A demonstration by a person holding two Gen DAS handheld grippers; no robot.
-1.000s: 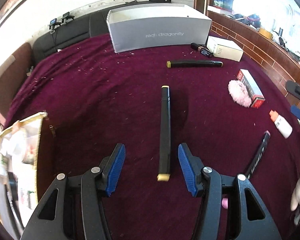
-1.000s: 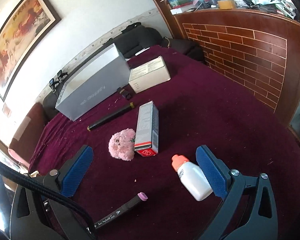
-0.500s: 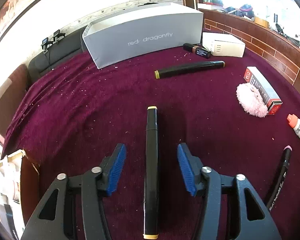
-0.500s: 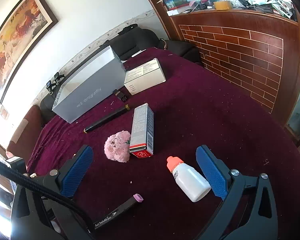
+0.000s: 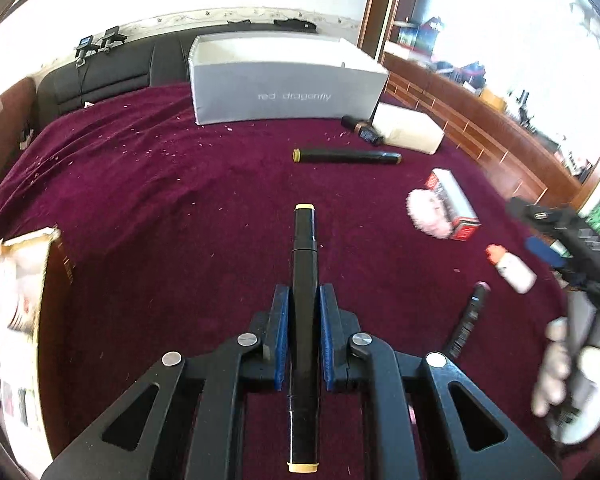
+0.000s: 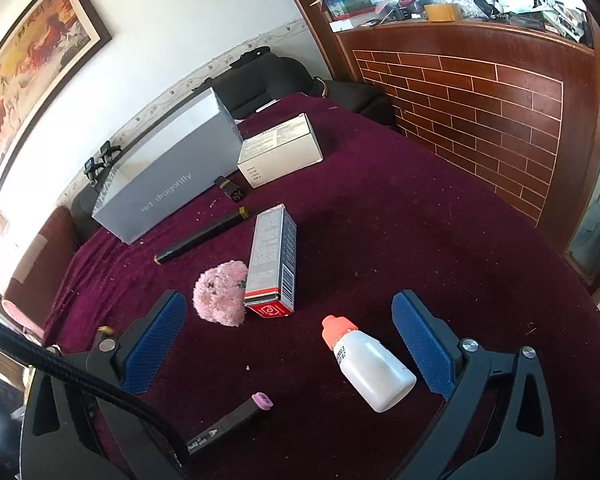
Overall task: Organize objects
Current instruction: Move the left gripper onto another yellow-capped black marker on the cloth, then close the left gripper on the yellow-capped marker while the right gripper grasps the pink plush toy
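The left gripper [image 5: 304,300] has just been closing and pinches a black marker [image 5: 305,240]. The right gripper [image 6: 288,320] stands spread above a white bottle [image 6: 370,368].

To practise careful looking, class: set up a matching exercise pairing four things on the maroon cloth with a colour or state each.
Things:
1 marker in left gripper
2 small bottle
3 fluffy ball
4 right gripper

States:
A pink
B open, empty
C orange cap, lying down
D clamped between blue pads

Pairs: 1-D, 2-C, 3-A, 4-B
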